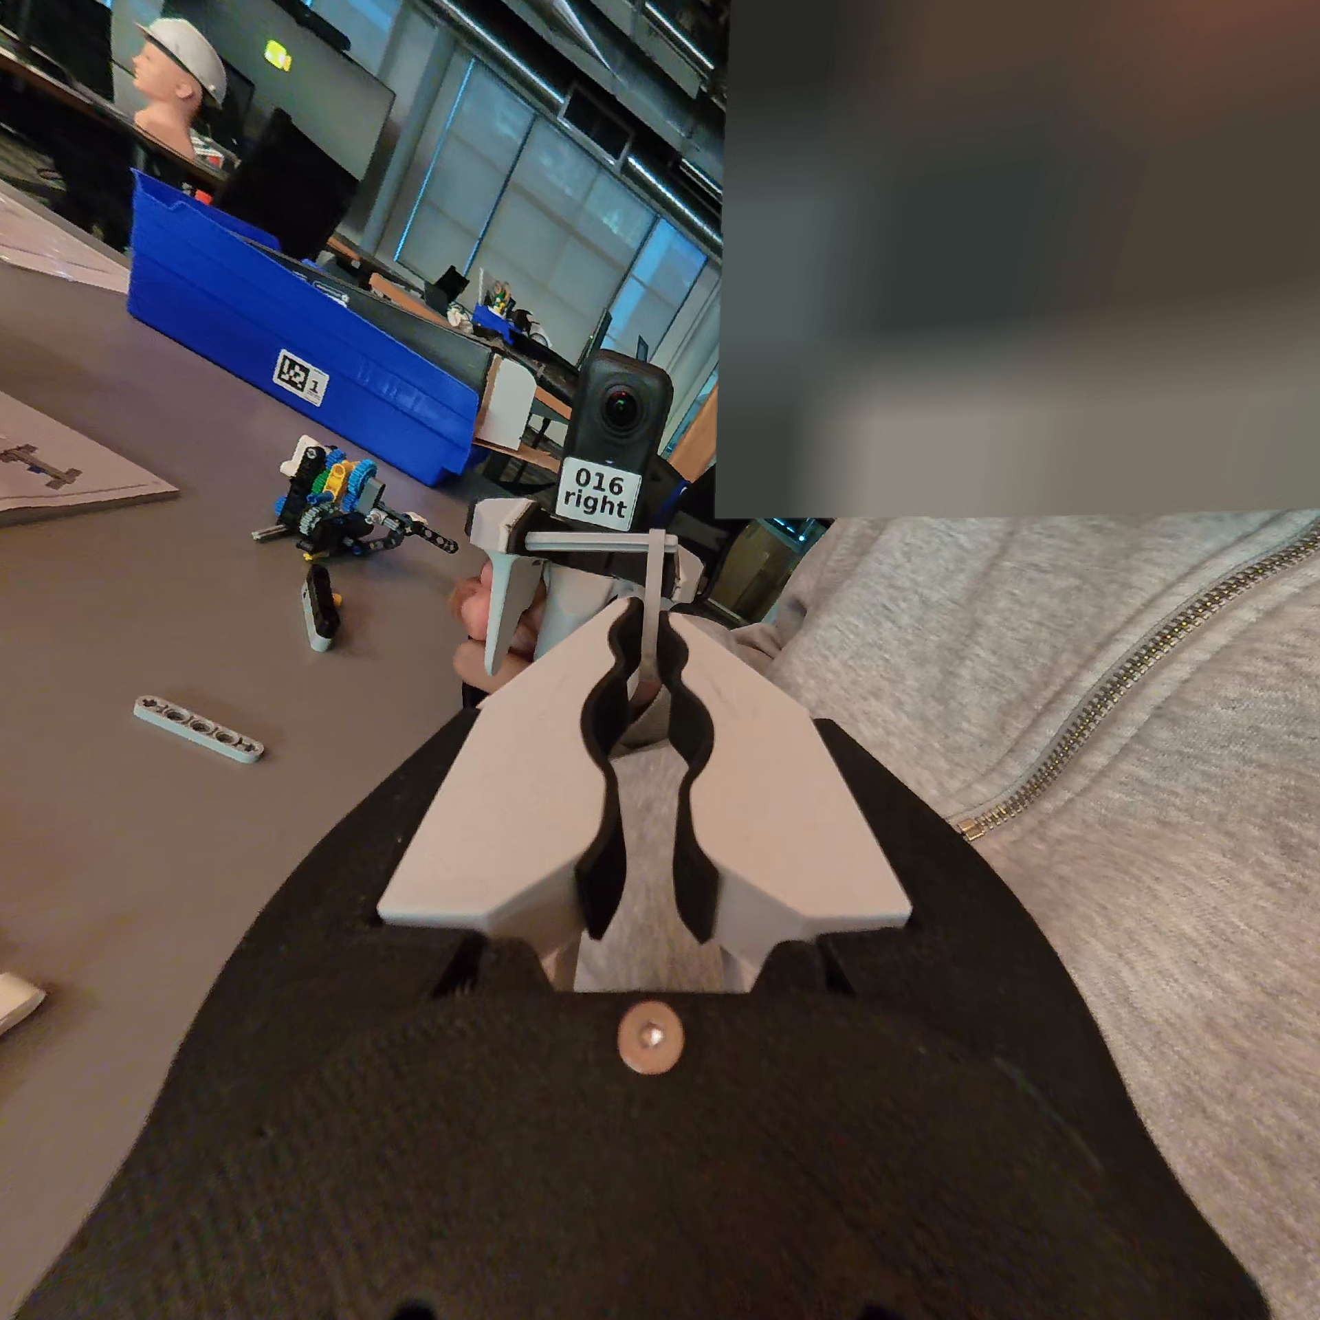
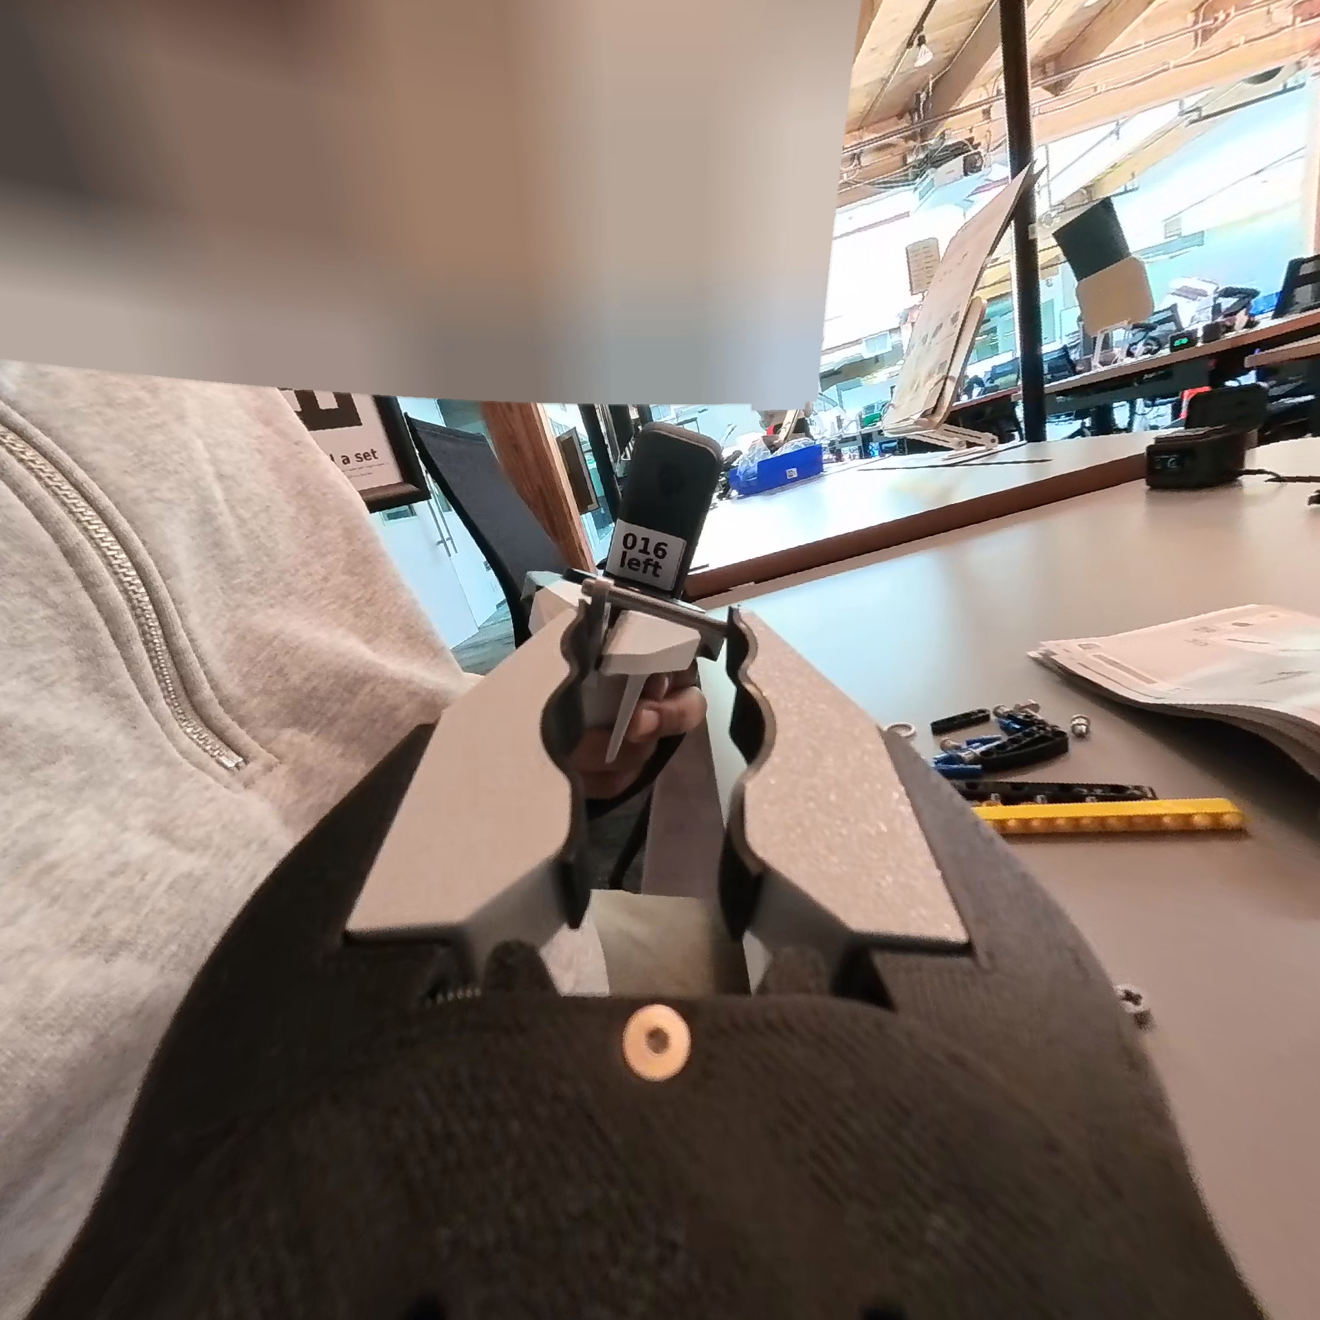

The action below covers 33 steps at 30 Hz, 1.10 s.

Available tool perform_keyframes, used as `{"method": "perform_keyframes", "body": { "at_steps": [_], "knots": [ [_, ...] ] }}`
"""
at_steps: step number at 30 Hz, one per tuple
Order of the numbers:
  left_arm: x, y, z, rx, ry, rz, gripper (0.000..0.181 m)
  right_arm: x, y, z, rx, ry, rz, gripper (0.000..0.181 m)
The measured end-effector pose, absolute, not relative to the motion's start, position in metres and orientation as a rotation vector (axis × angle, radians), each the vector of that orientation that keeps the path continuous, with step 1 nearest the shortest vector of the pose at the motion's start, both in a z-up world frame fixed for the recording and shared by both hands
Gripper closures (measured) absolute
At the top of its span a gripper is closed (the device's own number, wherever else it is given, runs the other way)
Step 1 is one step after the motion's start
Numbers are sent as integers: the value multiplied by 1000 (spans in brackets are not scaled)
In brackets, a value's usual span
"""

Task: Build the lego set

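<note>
just beyond the blue bin [image 1: 300, 336], on the grey surface [image 1: 178, 643]: a partly built lego assembly [image 1: 336, 503] of black, blue, yellow and green parts. nearer than the bin and assembly, a short grey-and-black piece [image 1: 319, 607] lying alone, and nearer again a flat light-grey beam [image 1: 198, 728] with a row of holes. left of the bin, an open instruction booklet [image 1: 64, 464] at the picture's edge.

left claw [image 1: 646, 628] raised off the surface, fingers nearly together with only a narrow wavy slit between the black pads [image 1: 596, 714], holding nothing, aimed at a person's grey zipped hoodie [image 1: 1071, 714]. facing it, the other tool, gripped by a hand [image 1: 493, 628].

right claw [image 2: 657, 643] spread apart, empty, aimed toward the left tool, gripped by a hand [image 2: 657, 721]. in the right wrist view, far from the bin's side of the surface, loose parts: a long yellow beam [image 2: 1107, 816], a long black beam [image 2: 1057, 791] just beside it, a bent black piece with blue pins [image 2: 1000, 743], small rings, and a stack of booklets [image 2: 1200, 678].
</note>
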<state>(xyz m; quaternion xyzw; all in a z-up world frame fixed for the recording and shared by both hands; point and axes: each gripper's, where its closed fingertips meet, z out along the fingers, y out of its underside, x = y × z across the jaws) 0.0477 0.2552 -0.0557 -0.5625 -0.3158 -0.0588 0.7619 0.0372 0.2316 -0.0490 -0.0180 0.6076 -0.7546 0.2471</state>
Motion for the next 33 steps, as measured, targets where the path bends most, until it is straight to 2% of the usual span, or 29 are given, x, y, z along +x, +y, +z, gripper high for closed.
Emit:
{"method": "perform_keyframes", "body": {
  "at_steps": [11, 18, 33],
  "knots": [
    [50, 257, -57, -1213, -672, -186, 181, 40, 233, -49, -69, 1638, -2034, 145],
    [48, 255, -66, -1237, -708, -222, 181, 37, 228, -62, 63, 1661, -1852, 145],
    [39, 252, -79, -1357, -755, -21, 181, 30, 223, -70, 127, 1657, -1890, 146]
  ]
}}
